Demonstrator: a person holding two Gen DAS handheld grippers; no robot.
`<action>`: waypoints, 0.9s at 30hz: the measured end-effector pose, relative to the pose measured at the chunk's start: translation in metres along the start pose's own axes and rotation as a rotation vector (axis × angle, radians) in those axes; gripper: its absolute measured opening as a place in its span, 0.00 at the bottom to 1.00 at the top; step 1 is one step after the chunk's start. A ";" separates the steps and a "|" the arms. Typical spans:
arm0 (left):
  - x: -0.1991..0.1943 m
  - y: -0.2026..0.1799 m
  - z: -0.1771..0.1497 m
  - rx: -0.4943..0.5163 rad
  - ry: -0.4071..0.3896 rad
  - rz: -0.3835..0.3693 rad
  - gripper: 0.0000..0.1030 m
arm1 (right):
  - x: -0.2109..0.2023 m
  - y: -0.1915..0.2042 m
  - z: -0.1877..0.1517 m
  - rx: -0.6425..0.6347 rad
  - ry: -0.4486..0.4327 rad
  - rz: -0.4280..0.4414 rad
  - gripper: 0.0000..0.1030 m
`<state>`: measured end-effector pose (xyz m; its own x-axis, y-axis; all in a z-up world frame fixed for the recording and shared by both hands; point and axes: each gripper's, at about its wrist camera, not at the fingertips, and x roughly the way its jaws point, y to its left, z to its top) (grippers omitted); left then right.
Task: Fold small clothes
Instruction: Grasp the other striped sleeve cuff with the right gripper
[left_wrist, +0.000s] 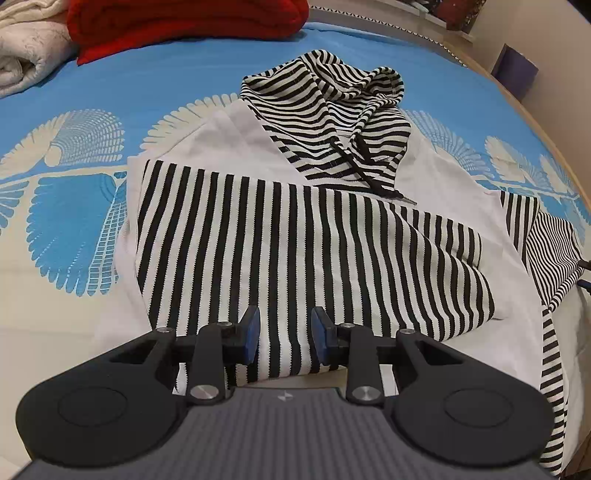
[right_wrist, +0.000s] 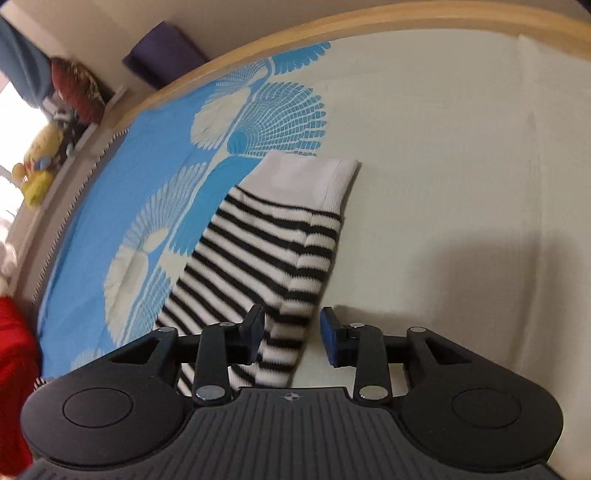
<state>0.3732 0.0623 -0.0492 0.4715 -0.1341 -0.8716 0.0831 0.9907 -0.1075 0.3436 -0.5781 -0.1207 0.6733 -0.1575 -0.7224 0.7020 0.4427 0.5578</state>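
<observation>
A small black-and-white striped hooded top lies on the bed. Its striped hood with a black drawstring points away, and one striped sleeve is folded across the white body. My left gripper is open and empty, just above the near edge of the folded sleeve. In the right wrist view, the other striped sleeve with a white cuff lies flat on the bedspread. My right gripper is open, with its jaws on either side of the sleeve's near part.
The bedspread is blue and cream with fan patterns. A red blanket and a white quilt lie at the far left. A wooden bed edge runs along the far side, with soft toys beyond it.
</observation>
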 end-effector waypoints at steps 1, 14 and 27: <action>0.000 0.000 0.000 0.001 0.000 -0.001 0.33 | 0.004 -0.001 0.001 0.005 -0.004 0.007 0.37; -0.002 0.004 0.003 -0.007 -0.011 -0.002 0.33 | -0.026 0.001 0.000 0.068 -0.178 -0.078 0.06; -0.011 0.025 0.001 -0.045 -0.023 0.028 0.33 | -0.016 0.005 -0.004 0.076 -0.208 -0.087 0.06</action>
<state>0.3709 0.0887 -0.0416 0.4935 -0.1064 -0.8632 0.0301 0.9940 -0.1053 0.3350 -0.5701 -0.1081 0.6373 -0.3742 -0.6737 0.7697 0.3532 0.5319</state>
